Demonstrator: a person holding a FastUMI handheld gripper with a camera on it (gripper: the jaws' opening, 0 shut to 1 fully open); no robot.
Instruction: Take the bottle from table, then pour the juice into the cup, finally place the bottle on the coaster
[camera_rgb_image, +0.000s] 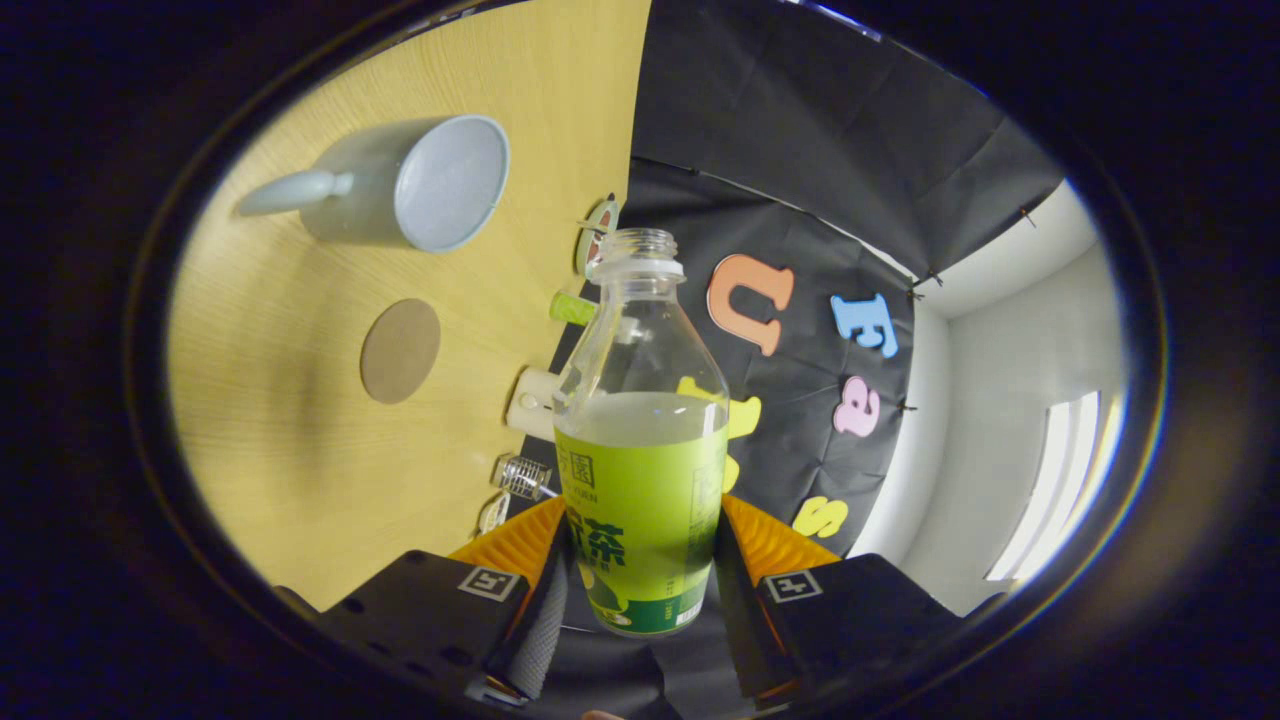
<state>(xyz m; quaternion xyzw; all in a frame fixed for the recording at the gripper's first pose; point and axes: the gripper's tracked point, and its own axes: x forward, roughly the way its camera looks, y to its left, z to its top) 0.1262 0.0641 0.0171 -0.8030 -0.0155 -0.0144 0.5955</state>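
My tool (640, 560) is pinching a clear bottle (640, 430), one finger pressed against each side of its green label, low on the body, so the grip sits under most of the weight. The bottle is off the tabletop (290, 440), its open neck pointing away from me along the fingers, with no cap on it. Pale juice fills roughly the lower half, level with the top of the label, and none has reached the neck. The whole view is rolled sideways, so the wooden tabletop appears as a wall to the left of the bottle and the dark cloth booth wall (800, 170) to the right. I judge that roll to be the start of the tilt toward pouring. A pale blue cup (415, 185) with a handle stands on the tabletop well beyond the fingers and off to the left of the bottle's mouth, its open top facing me and empty as far as I can tell. The mouth is not yet over the cup, so I would need to carry it closer before tipping further, or juice would land on the wood. A round brown coaster (400, 350) lies flat and bare on the tabletop, nearer to me than the cup, waiting for the bottle. A few small items sit along the tabletop's far edge, too small to identify.
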